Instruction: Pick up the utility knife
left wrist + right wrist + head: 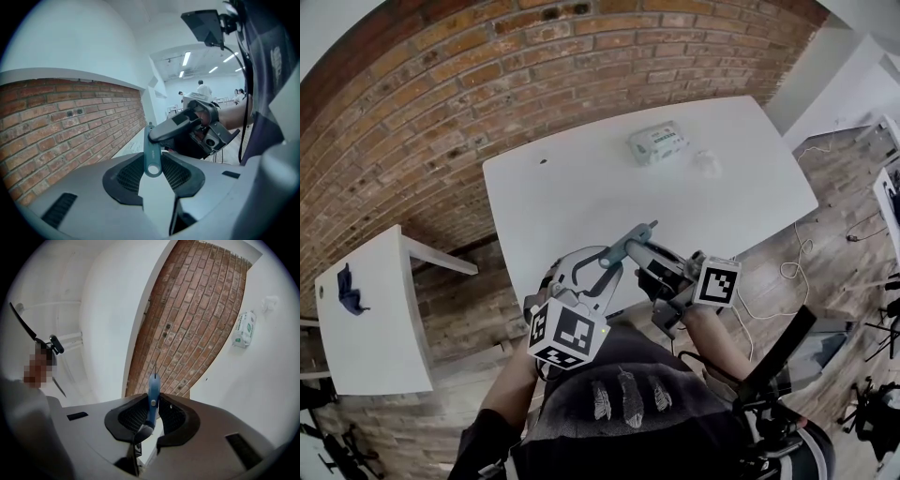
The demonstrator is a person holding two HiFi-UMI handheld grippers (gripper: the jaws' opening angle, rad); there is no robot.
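**A:** Utility knife (pixel 639 232): where do you have it?

**B:** You hold it in the air over the near edge of the white table (pixel 581 187), touching nothing but your two grippers. In the head view it slants up and to the right, nose toward the brick wall (pixel 487 84).

**A:** What is your right gripper (pixel 636 253) doing?

**B:** Its view shows the blue-grey knife (pixel 153 397) standing edge-on between the two black pads, which press on its sides. You are pinching the body with that gripper (pixel 152 405).

**A:** And your left gripper (pixel 605 269)?

**B:** Its jaws stand partly apart, with the knife's tail (pixel 152 154), the end with the round hole, between them. The pads look to meet it on both sides, so you are gripping it there too. From that gripper (pixel 153 164) you see the right gripper (pixel 187 126) clamped across the knife just beyond.

**A:** Anything else on the table?

**B:** A pack of wipes (pixel 659 142) lies near the far edge, with a small crumpled white scrap (pixel 706 164) beside it. Both are well apart from your hands.
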